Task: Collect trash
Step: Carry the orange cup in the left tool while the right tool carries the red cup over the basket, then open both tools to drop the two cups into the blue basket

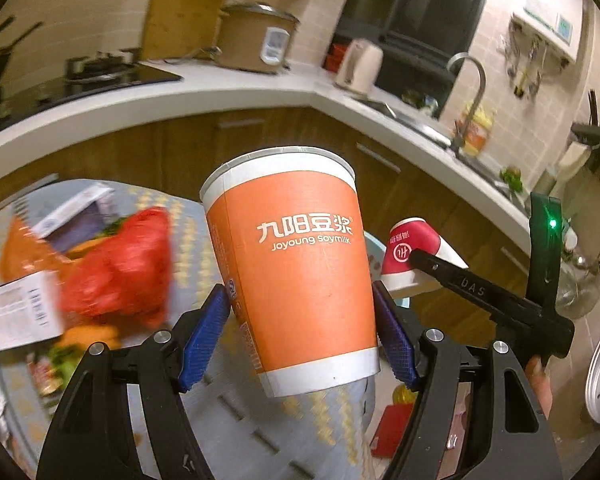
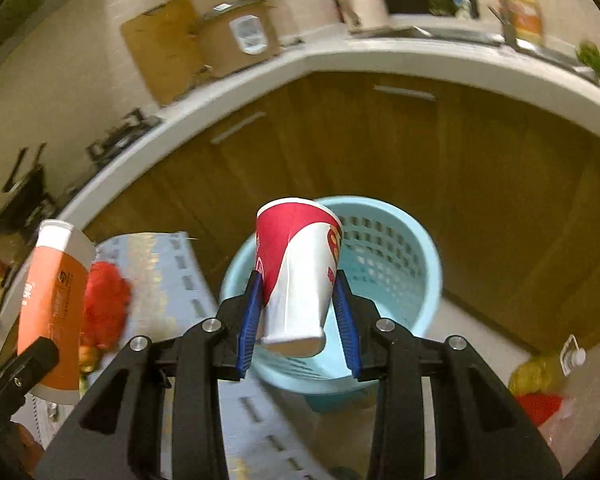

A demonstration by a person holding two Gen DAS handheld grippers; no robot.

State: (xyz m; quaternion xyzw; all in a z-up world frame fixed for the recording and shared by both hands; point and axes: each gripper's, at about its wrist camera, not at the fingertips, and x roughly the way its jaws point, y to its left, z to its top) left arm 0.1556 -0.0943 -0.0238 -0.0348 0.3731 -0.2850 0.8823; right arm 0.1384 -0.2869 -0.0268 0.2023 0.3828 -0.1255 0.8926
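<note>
Left gripper (image 1: 300,334) clasps the orange cup (image 1: 296,272); right gripper (image 2: 298,316) clasps the red-and-white cup (image 2: 296,276) above the basket (image 2: 388,248) (light, crushable paper: hold mid-wall, gently).

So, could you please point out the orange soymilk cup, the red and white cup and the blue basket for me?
orange soymilk cup (image 1: 300,264): left wrist view, on its orange side wall.
red and white cup (image 2: 300,280): right wrist view, on its white side.
blue basket (image 2: 388,256): right wrist view, on its perforated inner wall.

Both wrist fisheyes look steeply down, close over their fingers, sharing the table (image 1: 236,408), orange cup (image 1: 296,264) and counter (image 2: 380,60).
</note>
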